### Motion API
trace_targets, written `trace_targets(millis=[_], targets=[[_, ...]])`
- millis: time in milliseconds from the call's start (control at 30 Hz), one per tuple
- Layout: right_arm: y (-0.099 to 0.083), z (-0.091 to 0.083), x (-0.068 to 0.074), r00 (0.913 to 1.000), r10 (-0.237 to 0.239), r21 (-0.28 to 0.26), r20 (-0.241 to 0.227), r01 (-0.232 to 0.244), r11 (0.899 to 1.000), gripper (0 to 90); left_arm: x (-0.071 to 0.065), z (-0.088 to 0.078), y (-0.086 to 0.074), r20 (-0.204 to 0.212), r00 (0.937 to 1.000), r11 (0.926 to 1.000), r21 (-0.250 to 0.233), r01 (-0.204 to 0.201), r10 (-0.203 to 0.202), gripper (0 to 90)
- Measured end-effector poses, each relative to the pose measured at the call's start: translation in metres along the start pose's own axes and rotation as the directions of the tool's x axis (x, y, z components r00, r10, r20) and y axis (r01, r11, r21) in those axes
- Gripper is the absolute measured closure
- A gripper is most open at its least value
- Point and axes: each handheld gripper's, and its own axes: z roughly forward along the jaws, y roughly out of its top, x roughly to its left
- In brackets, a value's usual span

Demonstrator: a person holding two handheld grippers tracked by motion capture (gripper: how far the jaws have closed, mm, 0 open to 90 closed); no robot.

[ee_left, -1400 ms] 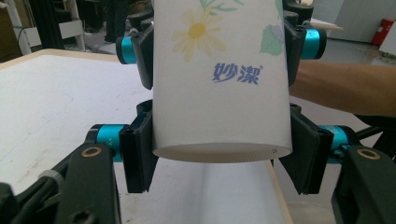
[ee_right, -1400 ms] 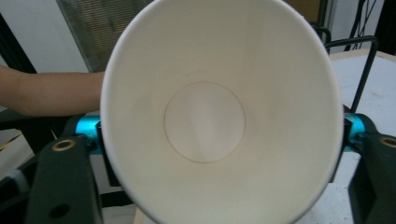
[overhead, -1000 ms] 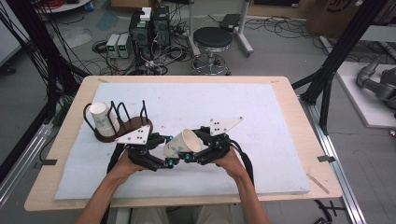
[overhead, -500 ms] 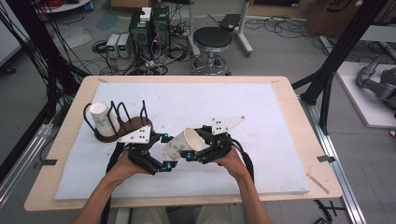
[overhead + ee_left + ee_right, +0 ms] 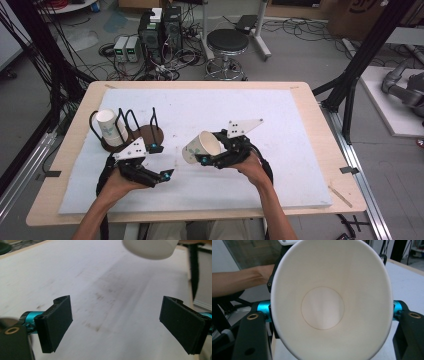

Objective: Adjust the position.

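Right gripper (image 5: pixel 204 159) is holding a paper cup (image 5: pixel 201 146) tipped on its side above the table (image 5: pixel 300 165), fingers pinching its wall; in the right gripper view the cup's mouth is facing the camera. Left gripper (image 5: pixel 162 162) is waiting just beside it, fingers (image 5: pixel 57 321) spread wide with nothing between, cup base up ahead of them. A second cup (image 5: pixel 110 127) is already sitting in the wire rack (image 5: pixel 129 131). Looks like one cup done, this one left to rack.
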Motion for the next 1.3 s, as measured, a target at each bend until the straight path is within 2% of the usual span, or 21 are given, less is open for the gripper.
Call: trace_targets(millis=[33,133,267,333,367,400,433,500,567,600,633,667,700,733,833,867,900,933,1000,1067,1300], targets=[[0.000,0.000,0.000,1.0000,0.000,0.000,0.000,0.000,1.000,31.1,0.000,0.000,0.000,0.000,1.0000,1.0000,0.000,0.000,0.000,11.0],[0.005,0.001,-0.002,0.9994,-0.001,0.053,0.035,-0.001,0.999,31.1,0.003,-0.009,-0.011,-0.072,0.9969,0.9995,-0.009,0.029,-0.029,11.1],[0.008,0.002,-0.004,0.9978,0.003,0.091,0.066,-0.010,0.996,31.1,0.005,-0.013,-0.018,-0.120,0.9921,0.9992,-0.022,0.034,-0.036,11.6],[0.012,0.003,-0.006,0.9924,0.010,0.157,0.123,-0.030,0.987,31.2,0.006,-0.016,-0.024,-0.137,0.9897,0.9986,-0.039,0.036,-0.041,12.0],[0.012,0.003,-0.006,0.9924,0.010,0.157,0.123,-0.030,0.987,31.2,0.006,-0.017,-0.027,-0.150,0.9877,0.9982,-0.048,0.036,-0.043,12.0],[0.014,0.004,-0.007,0.9878,0.000,0.201,0.156,-0.032,0.979,31.1,0.007,-0.019,-0.032,-0.172,0.9840,0.9974,-0.063,0.036,-0.046,12.4],[0.014,0.004,-0.007,0.9878,0.000,0.201,0.156,-0.032,0.979,31.1,0.007,-0.019,-0.032,-0.172,0.9840,0.9974,-0.063,0.036,-0.046,12.4],[0.018,0.006,-0.009,0.9824,-0.014,0.251,0.186,-0.034,0.967,31.1,0.008,-0.020,-0.037,-0.194,0.9794,0.9961,-0.078,0.042,-0.056,12.4],[0.019,0.006,-0.010,0.9808,-0.013,0.260,0.194,-0.039,0.965,31.1,0.010,-0.022,-0.041,-0.207,0.9765,0.9955,-0.085,0.043,-0.059,12.4],[0.021,0.008,-0.012,0.9755,-0.024,0.301,0.219,-0.044,0.952,31.1,0.010,-0.022,-0.042,-0.218,0.9740,0.9950,-0.090,0.043,-0.062,12.5],[0.021,0.008,-0.012,0.9755,-0.024,0.301,0.219,-0.044,0.952,31.1,0.011,-0.023,-0.044,-0.227,0.9721,0.9949,-0.093,0.039,-0.060,12.5],[0.023,0.010,-0.015,0.9714,-0.034,0.342,0.235,-0.050,0.938,31.1,0.012,-0.024,-0.045,-0.239,0.9693,0.9949,-0.094,0.035,-0.056,13.1],[0.025,0.011,-0.016,0.9685,-0.042,0.359,0.245,-0.051,0.932,31.1,0.012,-0.024,-0.046,-0.251,0.9664,0.9943,-0.101,0.032,-0.057,13.7],[0.025,0.011,-0.016,0.9685,-0.042,0.359,0.245,-0.051,0.932,31.1,0.013,-0.025,-0.047,-0.253,0.9656,0.9934,-0.110,0.034,-0.061,13.7],[0.028,0.014,-0.020,0.9629,-0.054,0.400,0.265,-0.059,0.915,31.1,0.014,-0.025,-0.051,-0.274,0.9590,0.9917,-0.123,0.038,-0.071,13.7],[0.031,0.017,-0.022,0.9580,-0.062,0.421,0.280,-0.064,0.905,31.1,0.015,-0.025,-0.054,-0.267,0.9598,0.9900,-0.131,0.052,-0.085,13.6],[0.031,0.017,-0.022,0.9580,-0.062,0.421,0.280,-0.064,0.905,31.1,0.015,-0.025,-0.054,-0.267,0.9598,0.9900,-0.131,0.052,-0.085,13.6],[0.033,0.019,-0.024,0.9547,-0.073,0.438,0.289,-0.064,0.897,31.1,0.015,-0.025,-0.054,-0.274,0.9575,0.9888,-0.139,0.054,-0.091,13.6],[0.034,0.020,-0.025,0.9544,-0.070,0.444,0.290,-0.069,0.893,31.1,0.016,-0.026,-0.054,-0.277,0.9560,0.9879,-0.143,0.060,-0.098,13.7],[0.035,0.022,-0.029,0.9557,-0.074,0.450,0.285,-0.065,0.890,31.1,0.017,-0.026,-0.055,-0.261,0.9595,0.9869,-0.146,0.068,-0.105,13.9],[0.035,0.021,-0.033,0.9532,-0.062,0.443,0.296,-0.079,0.893,31.1,0.019,-0.027,-0.056,-0.251,0.9605,0.9842,-0.156,0.083,-0.121,14.8]])
